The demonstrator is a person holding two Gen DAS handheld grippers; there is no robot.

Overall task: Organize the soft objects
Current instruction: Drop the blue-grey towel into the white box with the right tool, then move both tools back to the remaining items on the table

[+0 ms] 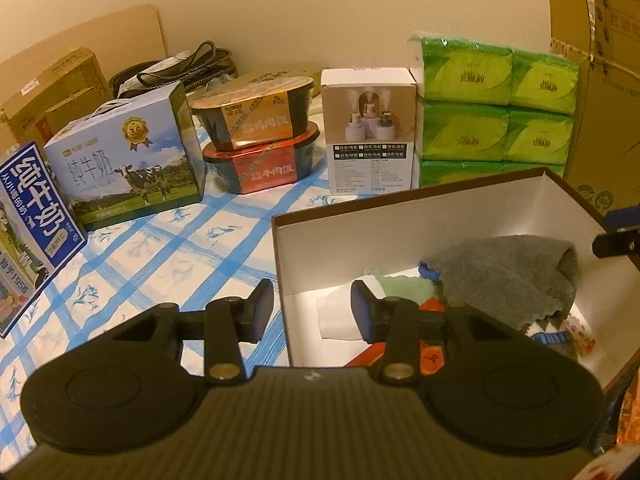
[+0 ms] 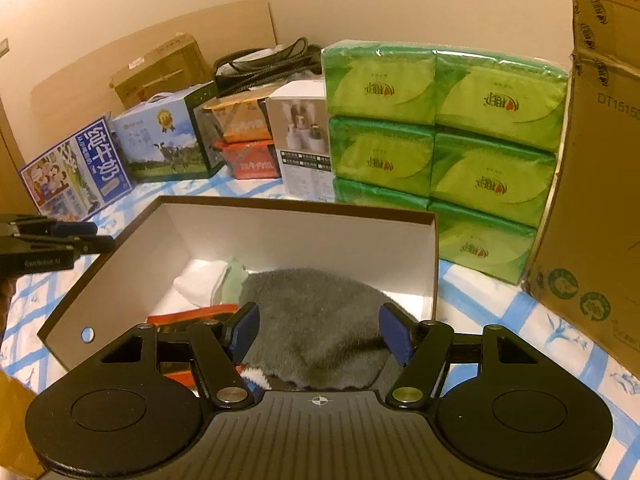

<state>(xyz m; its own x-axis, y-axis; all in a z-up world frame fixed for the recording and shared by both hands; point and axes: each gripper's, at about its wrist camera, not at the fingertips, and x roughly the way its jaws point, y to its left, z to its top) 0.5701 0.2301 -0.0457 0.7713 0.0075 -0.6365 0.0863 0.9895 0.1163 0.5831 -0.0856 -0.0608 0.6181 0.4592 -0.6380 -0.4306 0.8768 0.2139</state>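
Both grippers [image 1: 312, 312] [image 2: 320, 332] hanging unclenched and empty over box [image 2: 280, 210], could still snag grey cloth [image 2: 316, 312] and drag it out when pulling away.

The blue milk carton [image 1: 30, 236], lying tilted at the tablecloth's left edge, is showing "纯牛奶" in large white characters and "1958" lower down. The milk gift box [image 1: 128, 156] beside it is carrying "纯牛奶" above a cow picture and a gold medal reading "3.6". The red meal bowl [image 1: 264, 164] is reading "牛肉饭"; the gold bowl [image 1: 256, 116] stacked on it is blurring past reading. The cardboard carton [image 2: 600, 160] at the right edge is showing "DT1515". The left gripper [image 2: 52, 240] is bearing "GenRobot AI".
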